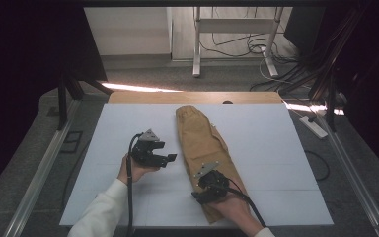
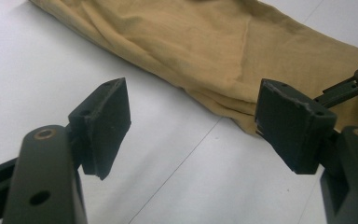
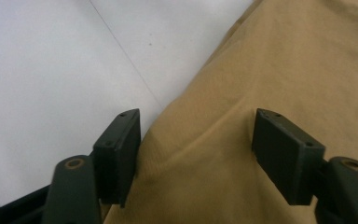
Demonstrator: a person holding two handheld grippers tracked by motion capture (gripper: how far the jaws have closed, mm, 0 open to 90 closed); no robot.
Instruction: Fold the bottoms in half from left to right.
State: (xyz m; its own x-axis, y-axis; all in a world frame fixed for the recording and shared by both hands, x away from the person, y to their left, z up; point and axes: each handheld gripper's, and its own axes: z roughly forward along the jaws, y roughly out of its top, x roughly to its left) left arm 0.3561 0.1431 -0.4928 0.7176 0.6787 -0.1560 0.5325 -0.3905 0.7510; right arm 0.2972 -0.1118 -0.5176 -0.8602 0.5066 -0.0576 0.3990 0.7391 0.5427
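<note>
**Both grippers at the tan trousers, jaws apart**

Trousers [image 1: 201,143]: folded lengthwise into one long strip, lying flat on the white board [image 1: 108,128], running from the far centre toward the near edge, slightly right of the middle.

Left gripper [image 1: 165,159]: held just left of the trousers, over bare board, pointing toward the cloth. Jaws wide, nothing between them; in the left gripper view the cloth edge [image 2: 223,100] lies beyond the pads (not touching).

Right gripper [image 1: 208,192]: over the near end of the trousers. Jaws wide, straddling a raised crease [image 3: 200,135] in the cloth; the left pad sits at the cloth's edge. Whether the pads press the cloth I cannot tell. Nothing gripped.

Around: no other objects on the board. The right gripper's linkage shows at the right edge of the left gripper view, close by.

Surface: white board with faint seam lines, a wooden strip [image 1: 192,97] along its far edge, metal rails [image 1: 44,163] on both sides.

Room: grey carpet, a white table frame [image 1: 237,34], loose cables [image 1: 256,47] and a power strip [image 1: 315,127] on the floor at right.
</note>
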